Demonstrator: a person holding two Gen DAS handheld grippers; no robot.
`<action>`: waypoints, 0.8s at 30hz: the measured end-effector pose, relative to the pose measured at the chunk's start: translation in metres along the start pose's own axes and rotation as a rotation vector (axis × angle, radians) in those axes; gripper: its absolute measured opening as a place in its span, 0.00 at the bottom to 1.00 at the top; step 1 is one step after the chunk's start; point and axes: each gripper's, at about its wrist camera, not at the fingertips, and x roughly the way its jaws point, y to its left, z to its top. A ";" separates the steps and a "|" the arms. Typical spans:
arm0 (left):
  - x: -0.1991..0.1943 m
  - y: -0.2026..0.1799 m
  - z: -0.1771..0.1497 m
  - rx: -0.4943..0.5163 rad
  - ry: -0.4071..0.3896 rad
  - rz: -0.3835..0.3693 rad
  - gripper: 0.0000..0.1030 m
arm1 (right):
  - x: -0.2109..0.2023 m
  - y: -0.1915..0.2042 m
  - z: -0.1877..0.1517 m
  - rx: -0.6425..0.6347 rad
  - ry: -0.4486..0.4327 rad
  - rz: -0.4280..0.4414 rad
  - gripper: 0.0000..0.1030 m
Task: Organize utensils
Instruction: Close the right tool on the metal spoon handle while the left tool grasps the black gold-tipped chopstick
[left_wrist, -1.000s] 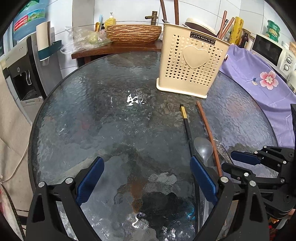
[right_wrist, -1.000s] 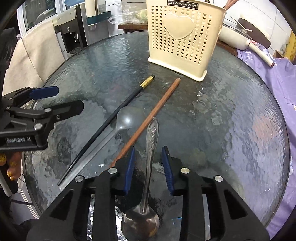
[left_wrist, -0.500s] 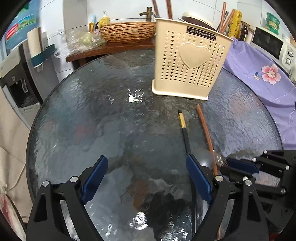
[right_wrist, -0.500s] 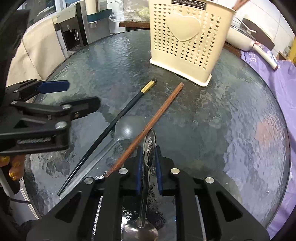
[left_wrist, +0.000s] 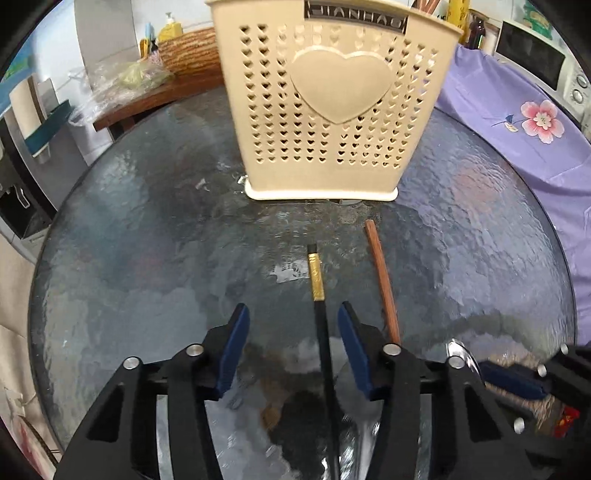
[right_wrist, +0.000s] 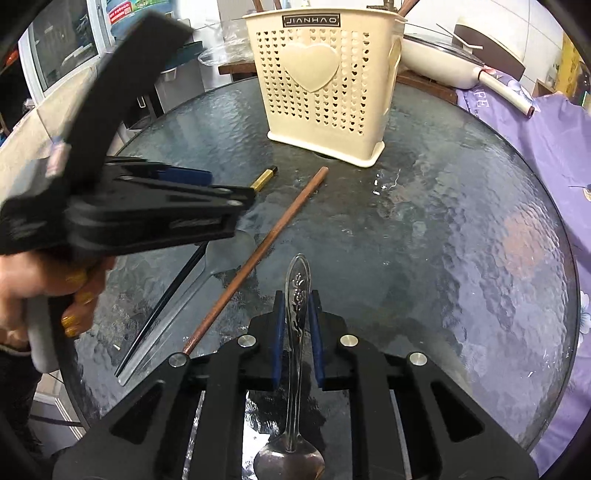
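Metal spoon (right_wrist: 297, 325) handle twd holder (right_wrist: 325, 88)

On the cream holder (right_wrist: 325, 92) in front of me I read "JIANHAO", pale letters on a dark plate just under its front rim. My left camera shows the same plate (left_wrist: 356, 18) at the top of its picture, cut off along the upper edge and a little blurred, but the word still reads. Past the table on my right, the purple cloth (right_wrist: 491, 107) carries pale letters; I make out "FE" and no more, since a fold hides the rest. The blue jug (right_wrist: 125, 7) at the back has a printed label too small for me to read.
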 end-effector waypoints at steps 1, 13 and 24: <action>0.003 -0.003 0.002 0.007 0.007 0.002 0.42 | -0.001 -0.001 -0.001 0.002 -0.002 0.001 0.13; 0.006 0.001 0.009 -0.040 -0.001 -0.003 0.07 | -0.019 -0.014 -0.005 0.051 -0.055 0.013 0.13; -0.022 0.015 0.002 -0.076 -0.064 -0.006 0.07 | -0.023 -0.011 -0.003 0.064 -0.074 0.033 0.02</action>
